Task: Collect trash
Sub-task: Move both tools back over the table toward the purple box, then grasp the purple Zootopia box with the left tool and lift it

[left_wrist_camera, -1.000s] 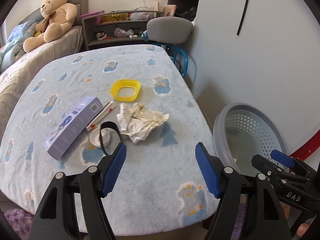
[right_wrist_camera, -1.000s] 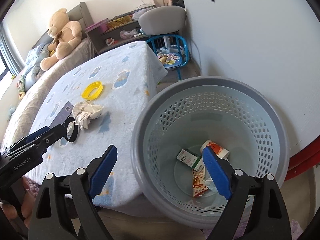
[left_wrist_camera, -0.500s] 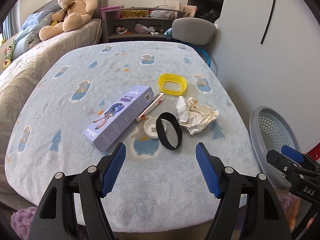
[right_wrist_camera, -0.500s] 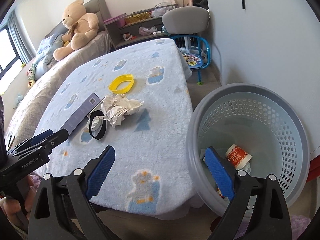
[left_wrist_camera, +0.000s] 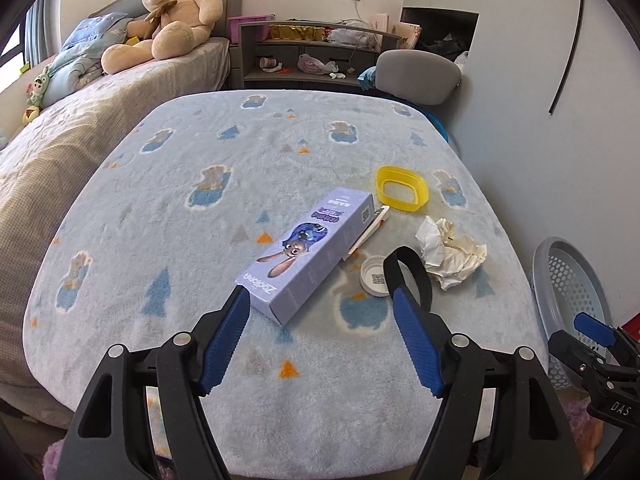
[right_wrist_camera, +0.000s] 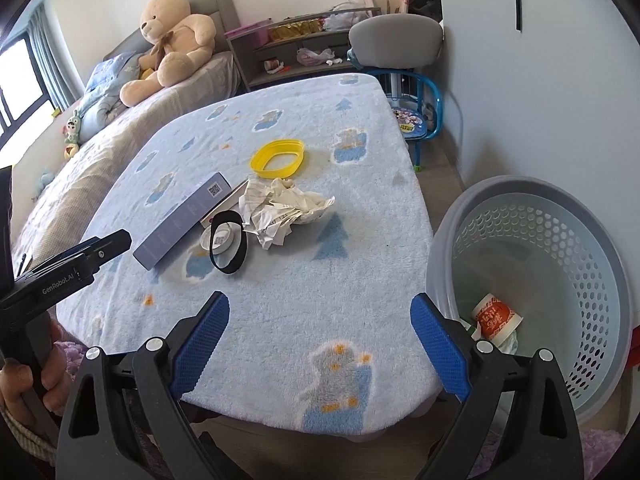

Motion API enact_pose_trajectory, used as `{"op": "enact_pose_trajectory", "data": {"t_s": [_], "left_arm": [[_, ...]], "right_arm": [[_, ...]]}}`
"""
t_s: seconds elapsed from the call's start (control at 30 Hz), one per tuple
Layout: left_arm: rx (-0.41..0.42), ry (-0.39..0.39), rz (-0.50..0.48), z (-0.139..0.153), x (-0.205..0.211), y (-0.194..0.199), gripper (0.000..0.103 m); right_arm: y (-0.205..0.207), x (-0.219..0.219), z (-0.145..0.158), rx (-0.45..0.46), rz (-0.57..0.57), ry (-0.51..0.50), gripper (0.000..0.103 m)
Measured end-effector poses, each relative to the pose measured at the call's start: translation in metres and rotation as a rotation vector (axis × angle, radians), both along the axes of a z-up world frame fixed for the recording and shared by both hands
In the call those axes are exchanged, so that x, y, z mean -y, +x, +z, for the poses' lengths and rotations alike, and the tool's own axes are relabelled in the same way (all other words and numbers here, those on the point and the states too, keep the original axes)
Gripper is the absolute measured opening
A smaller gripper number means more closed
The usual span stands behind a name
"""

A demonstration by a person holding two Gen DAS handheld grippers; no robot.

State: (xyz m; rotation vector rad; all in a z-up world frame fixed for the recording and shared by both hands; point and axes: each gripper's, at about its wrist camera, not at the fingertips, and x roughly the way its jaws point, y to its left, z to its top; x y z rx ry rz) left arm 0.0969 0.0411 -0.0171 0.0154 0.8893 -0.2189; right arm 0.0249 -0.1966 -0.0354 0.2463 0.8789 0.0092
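On the blue blanket-covered table (left_wrist_camera: 168,208) lie a purple carton (left_wrist_camera: 308,252) (right_wrist_camera: 184,220), a crumpled paper (left_wrist_camera: 450,254) (right_wrist_camera: 282,210), a white cap (left_wrist_camera: 376,280) (right_wrist_camera: 222,238), a black band (left_wrist_camera: 408,276) (right_wrist_camera: 228,244) and a yellow ring lid (left_wrist_camera: 402,194) (right_wrist_camera: 278,158). My left gripper (left_wrist_camera: 320,340) is open, just short of the carton's near end. My right gripper (right_wrist_camera: 320,348) is open and empty over the table's near edge, beside the grey basket (right_wrist_camera: 600,364), which holds a red and white cup (right_wrist_camera: 496,318).
A bed with a teddy bear (left_wrist_camera: 172,16) lies at the back left. A grey chair (left_wrist_camera: 416,76) and a shelf (left_wrist_camera: 304,56) stand behind the table. The basket also shows in the left wrist view (left_wrist_camera: 568,280), on the floor right of the table by the white wall.
Both grippers have swung left, away from the basket and toward the table. The left gripper now faces the purple carton. The right gripper has left the basket mouth. Both stayed open.
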Motion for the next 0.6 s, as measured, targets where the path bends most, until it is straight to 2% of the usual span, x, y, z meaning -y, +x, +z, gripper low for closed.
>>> {"op": "enact_pose_trajectory", "data": {"t_s": [0.37, 0.6], "left_arm": [[-0.028, 0.008, 0.043, -0.011, -0.028, 0.022, 0.071], [-0.086, 0.007, -0.03, -0.023, -0.027, 0.048, 0.072]], "right_arm": [[0.014, -0.016, 0.001, 0.002, 0.029, -0.001, 0.09], [0.024, -0.019, -0.006, -0.012, 0.039, 0.02, 0.091]]}}
